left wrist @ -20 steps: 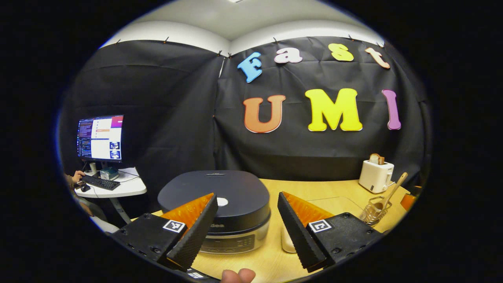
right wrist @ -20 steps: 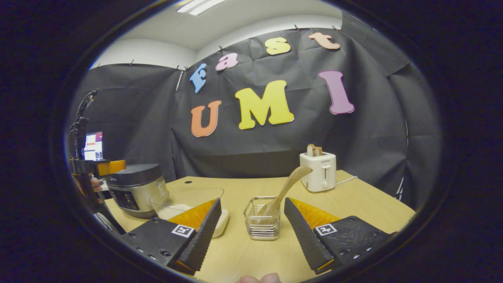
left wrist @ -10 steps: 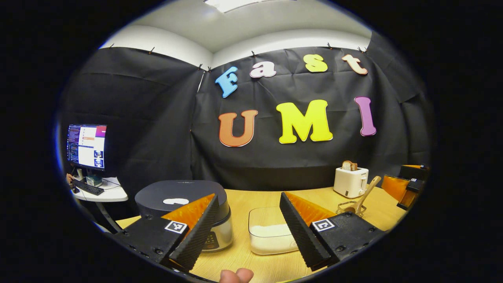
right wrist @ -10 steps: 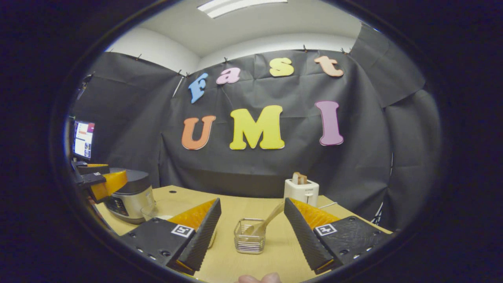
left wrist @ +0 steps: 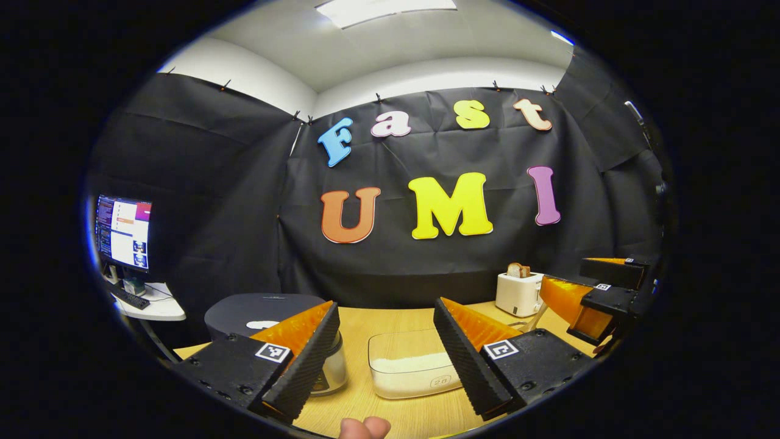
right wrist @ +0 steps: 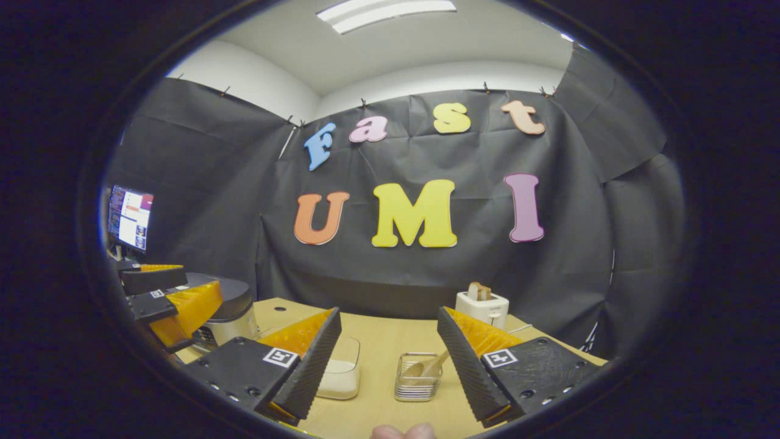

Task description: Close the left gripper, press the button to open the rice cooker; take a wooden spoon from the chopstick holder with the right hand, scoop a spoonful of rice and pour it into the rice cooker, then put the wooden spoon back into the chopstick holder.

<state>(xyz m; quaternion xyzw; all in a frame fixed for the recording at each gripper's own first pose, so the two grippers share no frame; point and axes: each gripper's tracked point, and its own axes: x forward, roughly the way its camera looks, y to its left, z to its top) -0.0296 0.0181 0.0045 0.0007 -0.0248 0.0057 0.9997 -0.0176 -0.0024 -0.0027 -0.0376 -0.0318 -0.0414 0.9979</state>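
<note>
Both grippers are held wide apart and empty above the wooden table (right wrist: 378, 341): left gripper (left wrist: 384, 341), right gripper (right wrist: 387, 344). Beyond the left gripper, the rice cooker (left wrist: 256, 308) is seen with its lid down, beside a clear container of rice (left wrist: 405, 366). Between the right gripper's fingers, the wooden spoon (right wrist: 426, 367) is seen leaning in the wire chopstick holder (right wrist: 417, 385), with a white toaster (right wrist: 481, 305) farther back.

Black cloth (left wrist: 244, 201) drapes the booth's walls below a white ceiling with a lit panel (right wrist: 390, 13). A light wooden bench (right wrist: 378, 341) stands in front; a monitor (left wrist: 122, 235) glows on a white side desk (left wrist: 155, 310).
</note>
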